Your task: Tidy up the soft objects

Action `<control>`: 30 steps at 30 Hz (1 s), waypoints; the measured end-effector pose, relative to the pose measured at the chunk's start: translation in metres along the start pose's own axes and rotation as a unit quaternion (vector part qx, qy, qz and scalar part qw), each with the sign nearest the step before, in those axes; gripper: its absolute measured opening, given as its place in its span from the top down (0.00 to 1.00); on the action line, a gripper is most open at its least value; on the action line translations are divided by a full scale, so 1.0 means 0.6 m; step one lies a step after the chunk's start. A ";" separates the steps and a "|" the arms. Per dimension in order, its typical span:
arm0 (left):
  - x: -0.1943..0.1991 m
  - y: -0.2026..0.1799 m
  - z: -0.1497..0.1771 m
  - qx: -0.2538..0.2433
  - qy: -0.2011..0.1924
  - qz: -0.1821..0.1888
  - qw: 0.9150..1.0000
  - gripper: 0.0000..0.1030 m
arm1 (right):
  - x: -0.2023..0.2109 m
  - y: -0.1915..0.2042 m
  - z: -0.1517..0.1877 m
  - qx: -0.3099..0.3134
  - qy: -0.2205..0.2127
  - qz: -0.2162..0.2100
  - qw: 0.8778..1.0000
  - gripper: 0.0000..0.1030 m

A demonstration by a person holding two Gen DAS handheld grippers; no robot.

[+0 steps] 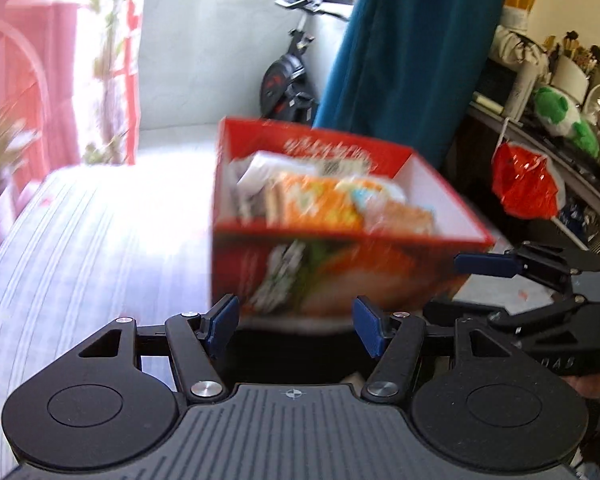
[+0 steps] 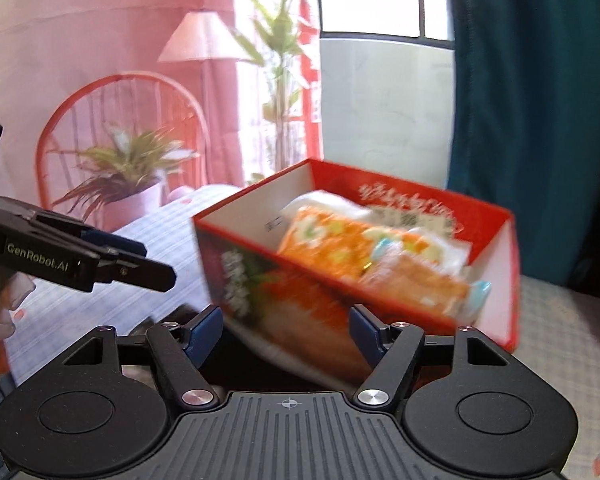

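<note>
On the striped bed cover (image 1: 80, 240), a red cardboard box (image 1: 340, 256) is sitting with its top open, and you are looking at it blurred in both wrist views. Its outer walls are carrying a glossy printed food picture and its inner walls are plain white. Inside it, soft packets (image 2: 364, 256) are lying packed side by side: one is showing an orange wrapper with pale flower shapes, others are white and crinkled, and their exact number is hard to tell through the blur.

Your left gripper (image 1: 296, 330) is pointing down at a slant toward the box's near wall, and its blue-padded fingers (image 1: 224, 320) are standing apart with nothing pressed between them; the box wall is showing in the gap beyond them, and you cannot tell from the blur whether it is touching the pads. Your right gripper (image 2: 286, 330) is angled the same way at the box's near corner, its blue-padded fingers (image 2: 364, 332) also spread and gripping nothing. In the left wrist view the right gripper is reaching in from the right edge, just beside the box, with part of your hand (image 1: 596, 384) wrapped around its handle. In the right wrist view the left gripper is coming in from the left edge, black and angular, near the box's left wall.
</note>
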State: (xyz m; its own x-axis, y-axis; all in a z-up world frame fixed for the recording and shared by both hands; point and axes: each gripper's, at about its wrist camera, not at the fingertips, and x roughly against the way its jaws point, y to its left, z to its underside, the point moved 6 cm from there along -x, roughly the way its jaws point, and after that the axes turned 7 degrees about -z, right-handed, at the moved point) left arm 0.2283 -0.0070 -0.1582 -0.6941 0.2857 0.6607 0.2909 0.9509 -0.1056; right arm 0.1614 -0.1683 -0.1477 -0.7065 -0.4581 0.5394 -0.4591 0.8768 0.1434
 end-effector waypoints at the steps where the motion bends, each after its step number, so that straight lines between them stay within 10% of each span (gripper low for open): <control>1: 0.003 0.010 0.016 0.007 0.007 -0.001 1.000 0.36 | -0.002 0.010 0.008 -0.002 0.005 -0.004 1.000 0.39; 15: -0.004 0.066 0.159 0.097 0.051 -0.022 0.994 0.36 | -0.037 0.107 0.119 -0.024 0.062 -0.046 0.997 0.42; 30: -0.010 0.077 0.210 0.152 0.060 -0.021 0.986 0.37 | -0.049 0.095 0.160 -0.068 0.060 -0.057 0.994 0.72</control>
State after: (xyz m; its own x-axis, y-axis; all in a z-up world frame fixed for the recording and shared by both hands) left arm 0.1632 0.0504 -0.2606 -0.6129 0.2465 0.7507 0.0406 0.9587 -0.2817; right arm 0.1040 -0.1191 -0.2352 -0.5802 -0.5421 0.6079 -0.4502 0.8354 0.3152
